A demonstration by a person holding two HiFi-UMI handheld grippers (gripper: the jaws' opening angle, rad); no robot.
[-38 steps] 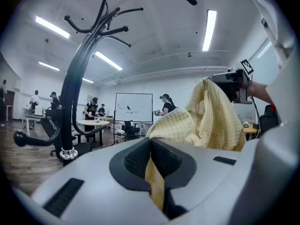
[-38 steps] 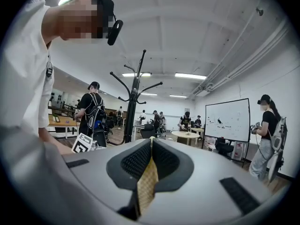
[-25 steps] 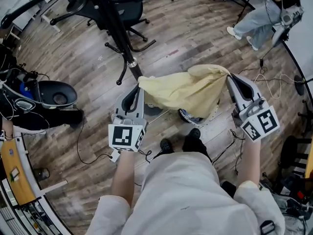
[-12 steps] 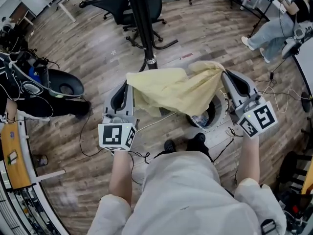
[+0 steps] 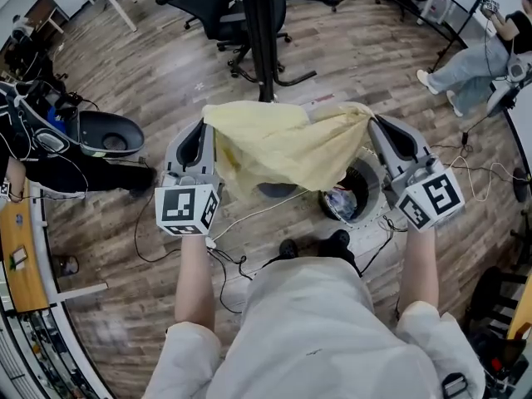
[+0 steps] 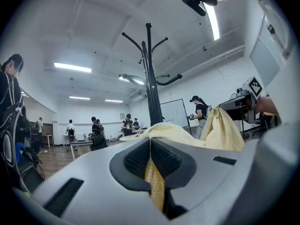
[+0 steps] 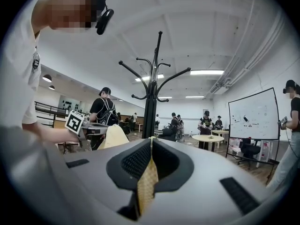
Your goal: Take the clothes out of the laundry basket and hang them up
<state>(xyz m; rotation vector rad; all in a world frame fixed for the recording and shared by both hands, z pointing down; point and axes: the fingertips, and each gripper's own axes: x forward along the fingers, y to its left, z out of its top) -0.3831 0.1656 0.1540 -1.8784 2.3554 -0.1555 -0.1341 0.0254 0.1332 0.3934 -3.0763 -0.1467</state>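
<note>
Pinching a yellow cloth (image 5: 283,144) by two edges, I hold it stretched between my hands. My left gripper (image 5: 202,125) has its jaws clamped tight on one edge, with a strip of the weave squeezed between the pads and hanging below them. My right gripper (image 5: 374,123) is clamped the same way on the other edge. The cloth sags in a shallow swag between the two sets of jaws, clear of the floor (image 5: 166,65).

The basket (image 5: 378,199) stands on the floor below my right jaws, with more laundry inside. The coat rack (image 5: 264,32) rises just beyond the cloth, ahead of both jaws and roughly midway between them.

The cube (image 5: 184,210) on each gripper carries black-and-white square markers. Scribbles on the whiteboard (image 7: 251,121), off to the right of my right jaws, are too small to read.

The floor is wood plank with a cable (image 5: 249,214) trailing across it. The room is bright, with an office chair (image 5: 208,7) and a person (image 5: 474,56) farther off.
</note>
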